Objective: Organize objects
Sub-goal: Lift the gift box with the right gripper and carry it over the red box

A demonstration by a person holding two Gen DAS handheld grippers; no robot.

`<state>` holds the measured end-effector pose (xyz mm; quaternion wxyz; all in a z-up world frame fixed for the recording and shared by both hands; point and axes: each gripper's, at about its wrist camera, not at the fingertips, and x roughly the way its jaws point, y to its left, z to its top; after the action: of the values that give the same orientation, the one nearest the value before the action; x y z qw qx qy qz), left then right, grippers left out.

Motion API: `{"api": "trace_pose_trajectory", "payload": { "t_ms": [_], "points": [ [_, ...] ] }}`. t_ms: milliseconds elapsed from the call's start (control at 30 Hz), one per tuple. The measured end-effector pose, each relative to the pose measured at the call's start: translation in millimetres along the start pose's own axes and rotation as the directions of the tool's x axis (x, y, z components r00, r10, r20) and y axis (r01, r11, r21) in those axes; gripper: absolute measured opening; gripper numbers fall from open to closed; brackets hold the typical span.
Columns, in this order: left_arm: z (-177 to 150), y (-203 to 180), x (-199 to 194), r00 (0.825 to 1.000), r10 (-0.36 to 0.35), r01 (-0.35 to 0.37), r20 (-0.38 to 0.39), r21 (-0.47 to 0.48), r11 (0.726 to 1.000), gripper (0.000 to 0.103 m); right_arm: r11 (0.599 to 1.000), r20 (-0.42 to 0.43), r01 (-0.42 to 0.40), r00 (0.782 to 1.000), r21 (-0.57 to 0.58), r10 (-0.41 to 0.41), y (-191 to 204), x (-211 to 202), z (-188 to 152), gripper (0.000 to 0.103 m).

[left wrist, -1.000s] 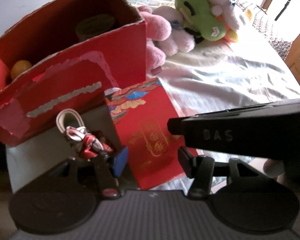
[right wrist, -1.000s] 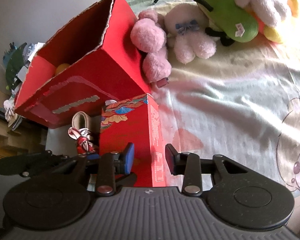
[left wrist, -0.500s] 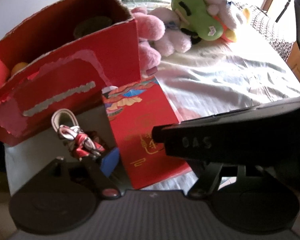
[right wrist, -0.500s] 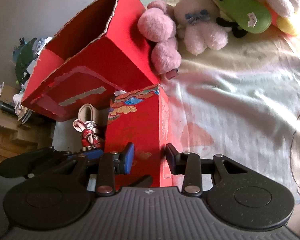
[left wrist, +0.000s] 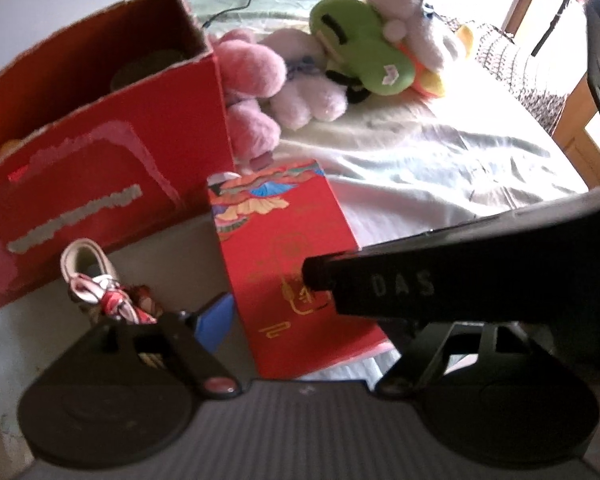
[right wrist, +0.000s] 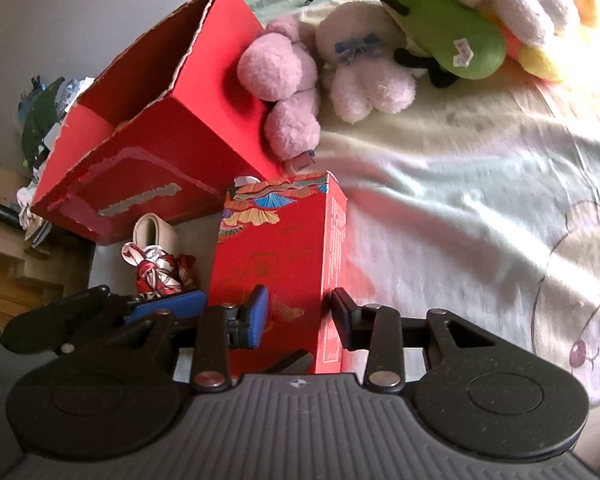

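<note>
Right gripper (right wrist: 298, 316) advanced, fingers spread astride red gift box (right wrist: 284, 256), left gripper's (left wrist: 312, 316) grip hidden.

the carton (right wrist: 284, 264) stands before the open box (right wrist: 168, 128), a shoe (right wrist: 156, 256) to its left, plush toys (right wrist: 364, 76) behind on the sheet (right wrist: 460, 208).

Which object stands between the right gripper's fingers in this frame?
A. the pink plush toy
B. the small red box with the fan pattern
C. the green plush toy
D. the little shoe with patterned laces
B: in the right wrist view the right gripper straddles the small red box; its jaws sit either side of the box's lower part, though contact is not clear.
</note>
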<state>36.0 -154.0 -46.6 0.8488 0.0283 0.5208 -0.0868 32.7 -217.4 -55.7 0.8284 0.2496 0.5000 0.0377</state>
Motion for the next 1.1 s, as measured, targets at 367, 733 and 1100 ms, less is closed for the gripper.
{"api": "trace_pose_trajectory", "payload": {
  "t_ms": [367, 733, 1100],
  "points": [
    [3, -12, -1, 0.999, -0.045, 0.046, 0.028, -0.034, 0.998, 0.08, 1.0, 0.036, -0.014, 0.999, 0.009, 0.014, -10, -18, -5, 0.043],
    [42, -57, -86, 0.962, -0.043, 0.032, 0.268, 0.043, 0.999, 0.08, 0.997, 0.295, 0.03, 0.955, -0.076, -0.007, 1, -132, 5, 0.042],
    [80, 1, -147, 0.896, 0.087, -0.075, 0.436, -0.045, 0.996, 0.08, 0.964, 0.384, -0.029, 0.914, -0.263, 0.132, 77, -131, 73, 0.042]
  ]
}}
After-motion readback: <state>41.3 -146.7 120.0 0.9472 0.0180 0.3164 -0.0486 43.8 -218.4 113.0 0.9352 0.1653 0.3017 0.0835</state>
